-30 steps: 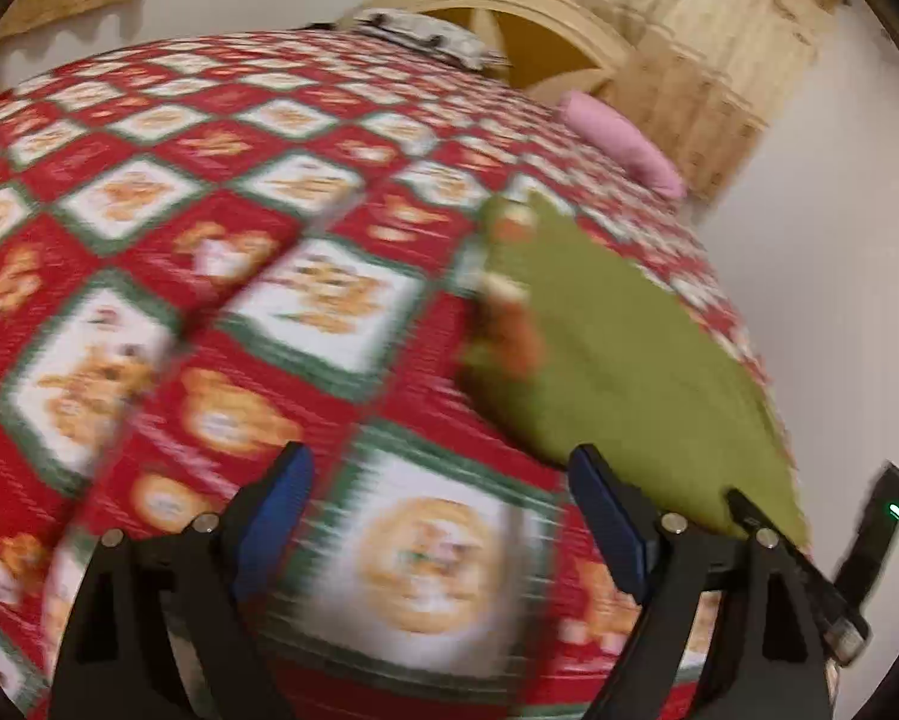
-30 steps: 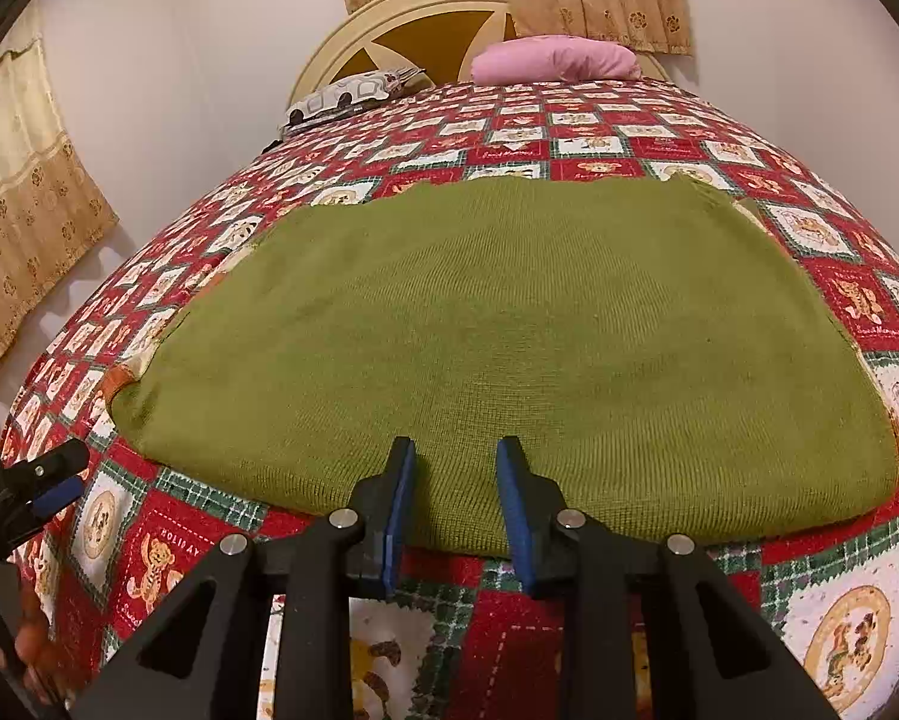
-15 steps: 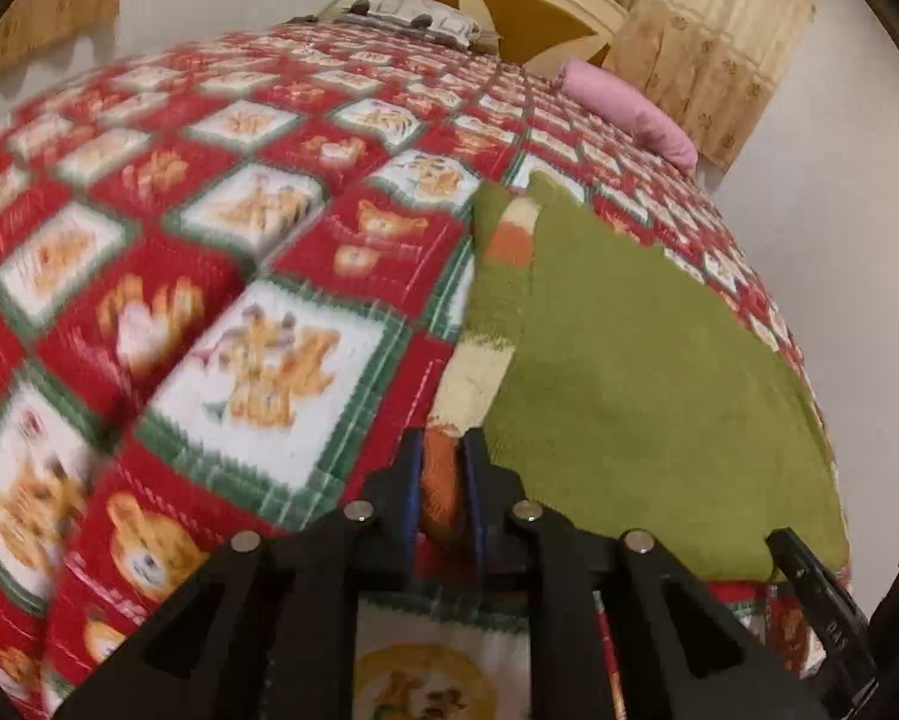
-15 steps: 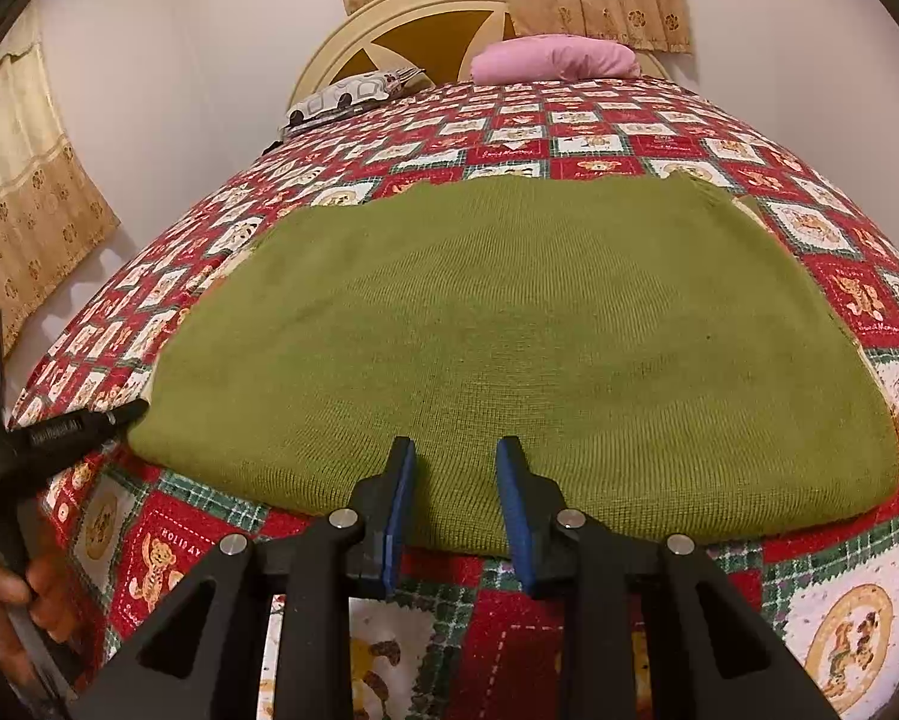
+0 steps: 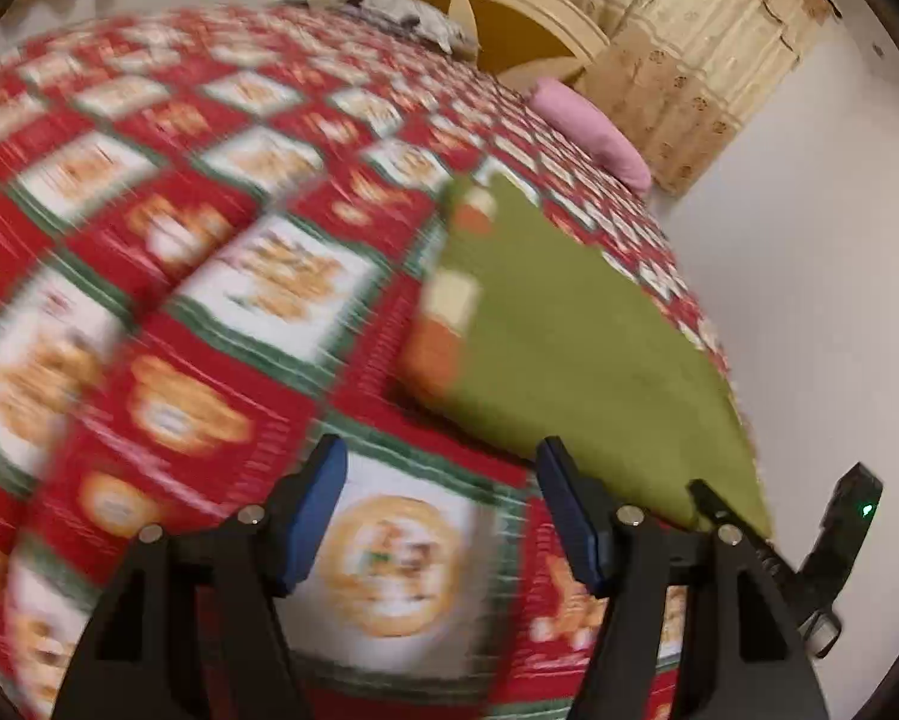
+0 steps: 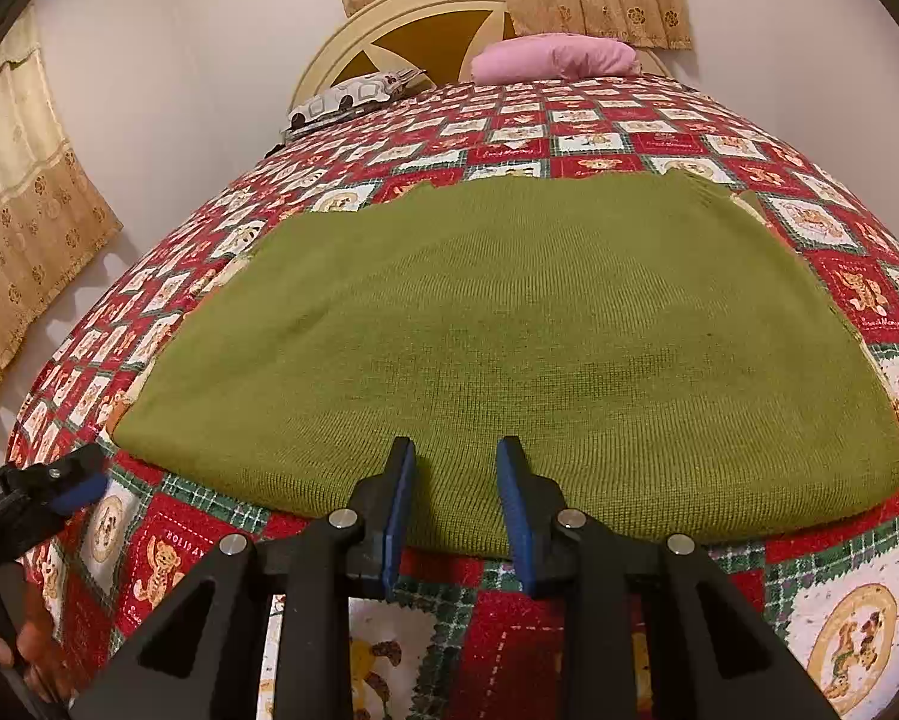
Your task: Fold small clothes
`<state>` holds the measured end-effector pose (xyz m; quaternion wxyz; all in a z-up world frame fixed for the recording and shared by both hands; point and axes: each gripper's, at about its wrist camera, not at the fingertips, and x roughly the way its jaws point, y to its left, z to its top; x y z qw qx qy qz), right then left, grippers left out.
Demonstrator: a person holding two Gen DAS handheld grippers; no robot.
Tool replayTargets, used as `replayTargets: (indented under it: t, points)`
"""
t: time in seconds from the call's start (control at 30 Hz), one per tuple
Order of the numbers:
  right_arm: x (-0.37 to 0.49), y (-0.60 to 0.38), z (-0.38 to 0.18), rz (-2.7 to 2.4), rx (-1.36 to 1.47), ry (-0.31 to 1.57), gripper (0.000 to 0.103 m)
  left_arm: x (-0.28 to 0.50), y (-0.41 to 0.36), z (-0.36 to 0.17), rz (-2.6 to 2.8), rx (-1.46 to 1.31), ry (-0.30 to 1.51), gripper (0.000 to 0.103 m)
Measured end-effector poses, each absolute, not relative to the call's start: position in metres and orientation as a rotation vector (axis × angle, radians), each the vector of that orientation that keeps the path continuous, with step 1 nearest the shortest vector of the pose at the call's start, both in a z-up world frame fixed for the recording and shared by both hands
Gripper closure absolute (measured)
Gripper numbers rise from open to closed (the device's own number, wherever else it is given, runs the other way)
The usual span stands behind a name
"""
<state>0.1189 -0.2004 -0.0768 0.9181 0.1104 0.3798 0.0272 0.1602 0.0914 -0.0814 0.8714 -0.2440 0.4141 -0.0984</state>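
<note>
- The green knit garment [image 6: 509, 336] lies flat on the red patchwork bedspread [image 6: 569, 138], well short of the pink pillow [image 6: 554, 57] at the headboard. Its long axis runs side to side across your right wrist view.
- Your right gripper [image 6: 455, 498] sits at the garment's near hem, about mid-width. Its jaws stand a little apart with the hem's edge between them. I cannot tell whether the pads press on the cloth, so treat the grip as unproven.
- Your left gripper [image 5: 440, 504] has just been opening. Its jaws now stand wide apart with only bedspread between them.
- From those jaws the garment lies ahead and to the right. Its striped orange-and-cream edge [image 5: 443, 324] is the nearest part, apart from both pads.
- That view is blurred, so the edge's exact lie is hard to read.
- My judgement: the garment's left end belongs to your left hand, the near hem to your right.
- No containers are in sight.
</note>
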Motion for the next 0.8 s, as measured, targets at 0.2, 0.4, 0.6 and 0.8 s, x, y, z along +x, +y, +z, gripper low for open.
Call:
replayTargets:
  t: [0.2,0.4,0.6,0.8]
  points:
    - [0.118,-0.201,-0.077,0.05,0.22,0.78,0.074,0.193,0.065,-0.081,-0.208,-0.605,0.771,0.005]
    - [0.117,-0.201,-0.076,0.05,0.222,0.778,0.074,0.224,0.06,-0.078,-0.149,-0.642,0.73,0.049]
    - [0.119,-0.195,-0.068,0.04,0.201,0.771,0.074,0.214,0.071,-0.09,-0.154,-0.688,0.736,0.046]
    - [0.171,-0.179,-0.029,0.049,0.2,0.706,0.074,0.223,0.058,-0.085,-0.152,-0.63,0.743,0.035]
